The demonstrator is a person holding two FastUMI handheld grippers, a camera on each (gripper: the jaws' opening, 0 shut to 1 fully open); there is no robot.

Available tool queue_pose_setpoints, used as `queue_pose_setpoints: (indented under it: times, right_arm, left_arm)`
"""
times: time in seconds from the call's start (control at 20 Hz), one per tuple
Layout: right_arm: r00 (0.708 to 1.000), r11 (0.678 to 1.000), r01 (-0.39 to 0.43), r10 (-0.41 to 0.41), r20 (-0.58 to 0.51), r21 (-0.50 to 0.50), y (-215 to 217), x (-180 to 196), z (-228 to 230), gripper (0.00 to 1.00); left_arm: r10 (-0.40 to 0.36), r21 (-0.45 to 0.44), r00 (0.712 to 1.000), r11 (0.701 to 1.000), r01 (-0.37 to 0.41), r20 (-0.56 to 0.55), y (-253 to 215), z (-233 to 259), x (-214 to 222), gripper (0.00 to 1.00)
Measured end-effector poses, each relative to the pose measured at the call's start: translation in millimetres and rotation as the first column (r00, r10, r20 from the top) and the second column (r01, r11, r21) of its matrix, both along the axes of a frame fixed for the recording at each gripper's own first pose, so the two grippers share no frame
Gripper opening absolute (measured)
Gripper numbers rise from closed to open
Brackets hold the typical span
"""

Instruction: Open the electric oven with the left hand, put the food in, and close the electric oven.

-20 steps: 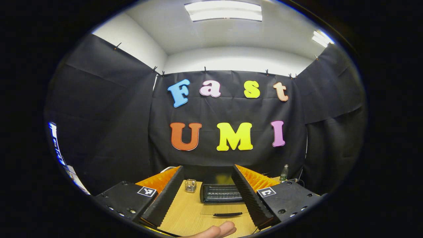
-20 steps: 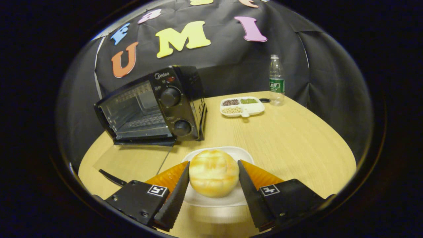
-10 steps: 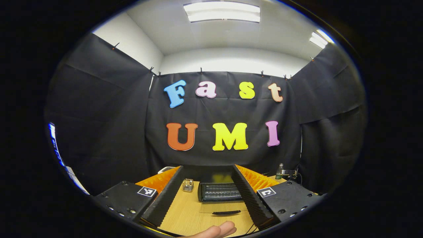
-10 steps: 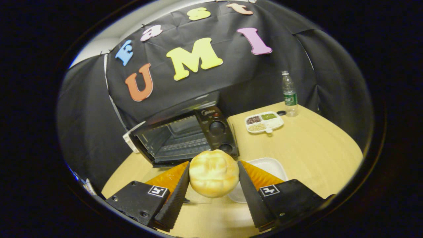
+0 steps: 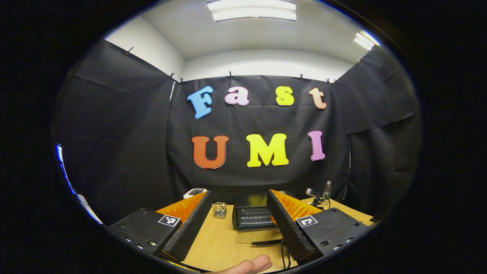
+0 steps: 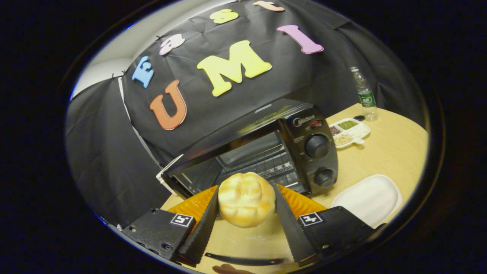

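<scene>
A round golden bun hangs above the table with my right gripper shut on it, both fingers pressing its sides. Just behind it is the black electric oven. Its door is folded down flat, the rack shows inside, and the door handle lies below my fingers. In the left gripper view the same oven stands farther off with its door handle toward me. My left gripper is open, with nothing between its fingers, well back from the oven.
An empty white plate lies right of the oven, with a divided dish of beans and a water bottle beyond. A small glass stands left of the oven. A person's fingertip shows at the bottom edge.
My right gripper lifted the bun off the white plate and carried it left, up to the oven's open front. The left gripper shifted only slightly.
</scene>
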State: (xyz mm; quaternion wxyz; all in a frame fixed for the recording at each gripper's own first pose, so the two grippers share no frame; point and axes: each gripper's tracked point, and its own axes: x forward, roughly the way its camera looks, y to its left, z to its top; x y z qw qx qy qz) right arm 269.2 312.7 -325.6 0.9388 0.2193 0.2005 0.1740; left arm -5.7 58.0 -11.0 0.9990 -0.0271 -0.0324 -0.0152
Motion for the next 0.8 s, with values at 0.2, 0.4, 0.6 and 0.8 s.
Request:
queue_pose_setpoints:
  times: [0.2, 0.4, 0.6, 0.8]
  right_arm:
    - [1.0, 0.998, -0.006, 0.007, 0.006, -0.064, 27.6, 40.5, -12.7, 0.82]
    - [0.999, 0.987, 0.008, 0.0, 0.049, -0.162, 37.7, 79.0, -21.1, 0.87]
    - [0.995, 0.974, 0.006, 0.017, 0.102, -0.225, 51.8, 101.6, -24.4, 0.87]
    - [0.991, 0.947, 0.021, 0.022, 0.131, -0.319, 50.5, 109.1, -31.5, 0.93]
  left_arm:
    - [0.016, 0.012, 0.999, 1.0, -0.016, -0.035, 9.1, -15.3, 18.9, 0.95]
    - [0.028, 0.009, 0.997, 1.0, -0.028, -0.067, 17.7, -31.0, 39.3, 0.95]
    - [0.037, 0.011, 0.995, 0.999, -0.036, -0.09, 24.0, -45.4, 51.4, 0.95]
    - [0.043, 0.015, 0.992, 0.999, -0.042, -0.12, 25.6, -59.2, 61.4, 0.95]
